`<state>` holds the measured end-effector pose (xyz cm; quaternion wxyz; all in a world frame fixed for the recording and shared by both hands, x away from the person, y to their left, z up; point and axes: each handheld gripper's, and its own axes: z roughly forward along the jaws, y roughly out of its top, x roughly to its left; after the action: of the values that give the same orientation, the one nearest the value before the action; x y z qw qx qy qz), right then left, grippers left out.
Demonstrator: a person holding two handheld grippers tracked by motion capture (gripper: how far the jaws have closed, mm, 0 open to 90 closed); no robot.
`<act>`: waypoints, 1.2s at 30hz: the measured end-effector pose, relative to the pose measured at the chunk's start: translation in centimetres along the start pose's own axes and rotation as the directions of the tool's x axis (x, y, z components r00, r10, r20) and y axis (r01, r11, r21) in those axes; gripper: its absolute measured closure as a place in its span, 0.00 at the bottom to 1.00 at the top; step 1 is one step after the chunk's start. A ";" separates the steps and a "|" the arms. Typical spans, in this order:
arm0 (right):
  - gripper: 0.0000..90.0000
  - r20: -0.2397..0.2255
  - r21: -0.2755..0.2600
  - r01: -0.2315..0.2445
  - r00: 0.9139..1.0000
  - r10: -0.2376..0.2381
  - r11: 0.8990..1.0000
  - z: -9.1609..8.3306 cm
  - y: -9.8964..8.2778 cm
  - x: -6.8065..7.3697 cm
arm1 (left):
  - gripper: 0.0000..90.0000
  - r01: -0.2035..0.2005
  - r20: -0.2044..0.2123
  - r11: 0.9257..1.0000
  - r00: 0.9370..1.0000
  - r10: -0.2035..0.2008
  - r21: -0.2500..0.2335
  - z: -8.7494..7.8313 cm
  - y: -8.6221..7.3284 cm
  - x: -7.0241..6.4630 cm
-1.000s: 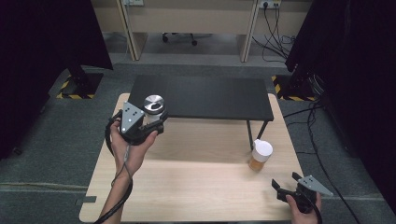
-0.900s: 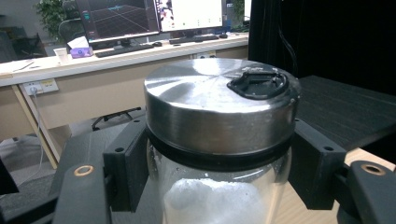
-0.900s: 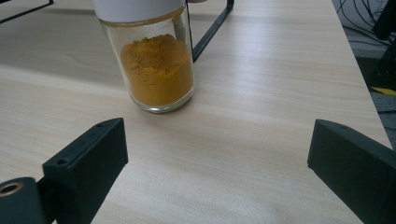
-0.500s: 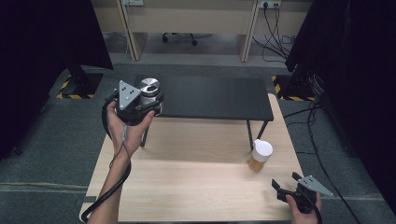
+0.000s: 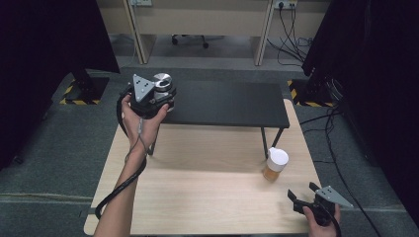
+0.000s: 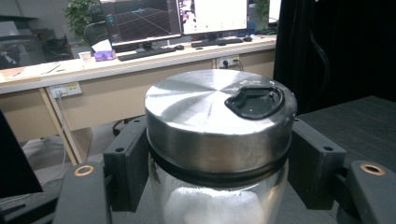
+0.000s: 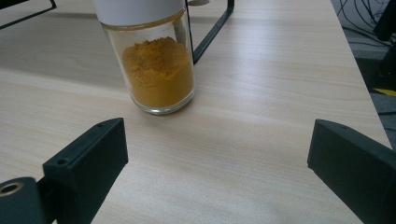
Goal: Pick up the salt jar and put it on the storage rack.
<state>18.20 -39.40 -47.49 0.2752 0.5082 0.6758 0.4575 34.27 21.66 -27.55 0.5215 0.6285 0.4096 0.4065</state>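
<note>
Your left hand-held gripper point(image 6: 205, 186) grips a glass jar point(image 6: 217, 154) with a shiny metal lid, just before the black shelf point(image 5: 227, 101). The jar's bottom is cut off. Your right hand-held gripper point(image 7: 215, 172) is released.

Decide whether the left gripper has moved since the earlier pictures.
Yes. The left gripper, shut on the metal-lidded jar, has moved away from the person, toward the black shelf's left end.

brushed metal lid point(image 6: 212, 116) on glass jar point(image 6: 210, 200), matt wood-grain table point(image 5: 197, 197)
</note>
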 end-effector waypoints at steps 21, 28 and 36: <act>0.06 -0.007 0.002 0.003 1.000 -0.003 1.000 0.0 0.0 -0.1 | 0.35 0.003 -0.038 0.999 0.999 -0.002 0.035 3.2 -0.1 0.0; 0.06 -0.007 -0.001 0.003 1.000 -0.003 1.000 0.0 0.0 -0.1 | 0.35 0.003 -0.035 0.999 0.999 -0.002 0.034 3.3 0.0 0.0; 0.06 -0.007 0.000 0.005 1.000 -0.005 1.000 0.0 0.0 -0.1 | 0.35 0.013 -0.039 0.999 0.999 -0.011 0.045 3.5 -0.4 0.1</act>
<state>18.23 -39.52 -47.50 0.2737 0.5049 0.6781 0.4586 37.60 20.69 -28.40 0.5018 0.6296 0.4323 0.4062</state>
